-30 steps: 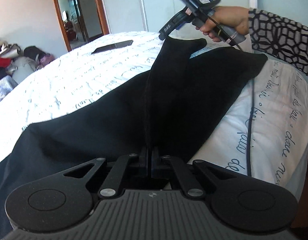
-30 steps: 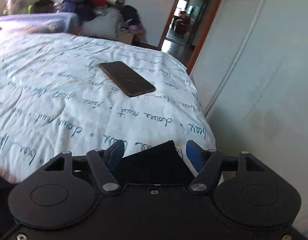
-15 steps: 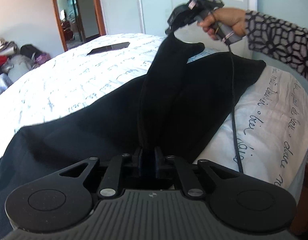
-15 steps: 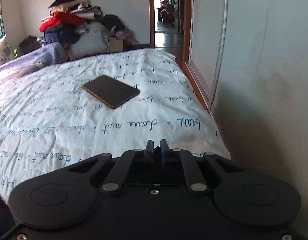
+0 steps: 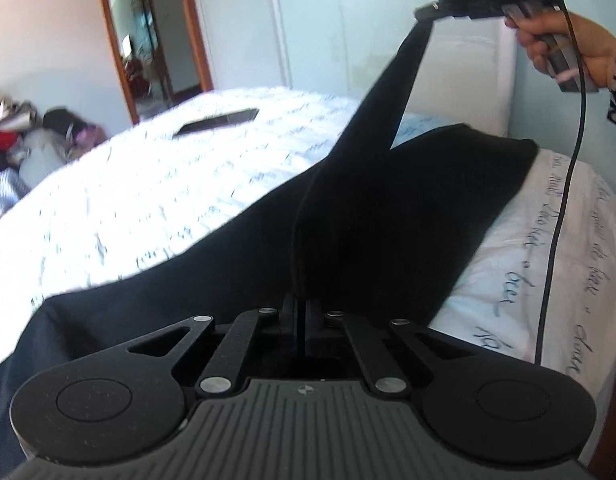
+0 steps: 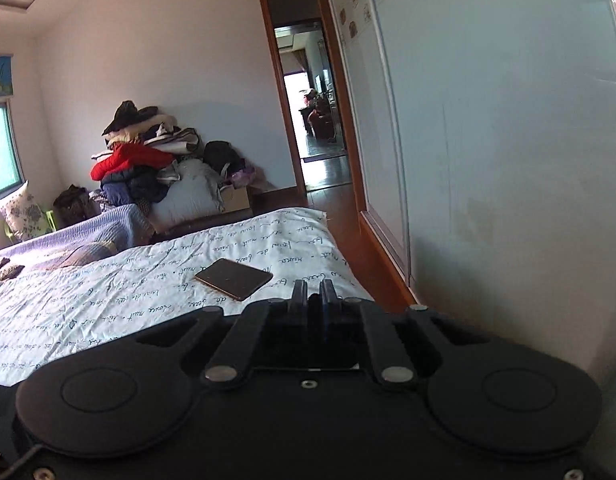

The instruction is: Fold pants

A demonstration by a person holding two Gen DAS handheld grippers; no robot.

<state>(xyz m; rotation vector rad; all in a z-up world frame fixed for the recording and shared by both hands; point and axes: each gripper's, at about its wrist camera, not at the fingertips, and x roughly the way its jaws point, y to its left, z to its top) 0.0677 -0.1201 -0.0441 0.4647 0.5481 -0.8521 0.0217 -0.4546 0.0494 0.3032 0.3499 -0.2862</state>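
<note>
Black pants (image 5: pixel 388 216) lie across the white bedspread (image 5: pixel 156 208). My left gripper (image 5: pixel 301 308) is shut on a near edge of the pants. My right gripper (image 5: pixel 424 16), held by a hand at the upper right of the left wrist view, is shut on the end of one pant leg and holds it high above the bed, so the leg runs taut between the two grippers. In the right wrist view the right gripper (image 6: pixel 313 296) has its jaws closed on a sliver of black cloth. The other leg lies flat on the bed.
A dark tablet (image 6: pixel 234 279) lies on the bedspread (image 6: pixel 108 292), also seen in the left wrist view (image 5: pixel 218 121). A pile of clothes and bags (image 6: pixel 148 168) stands at the far wall beside an open doorway (image 6: pixel 308 120). A white wardrobe (image 6: pixel 508 160) runs along the right side. A black cable (image 5: pixel 564 184) hangs from the right gripper.
My right gripper closed on the pant leg end and rose well above the bed, lifting the leg. Its view tilted up from the bed toward the room. My left gripper stayed shut on the pants.
</note>
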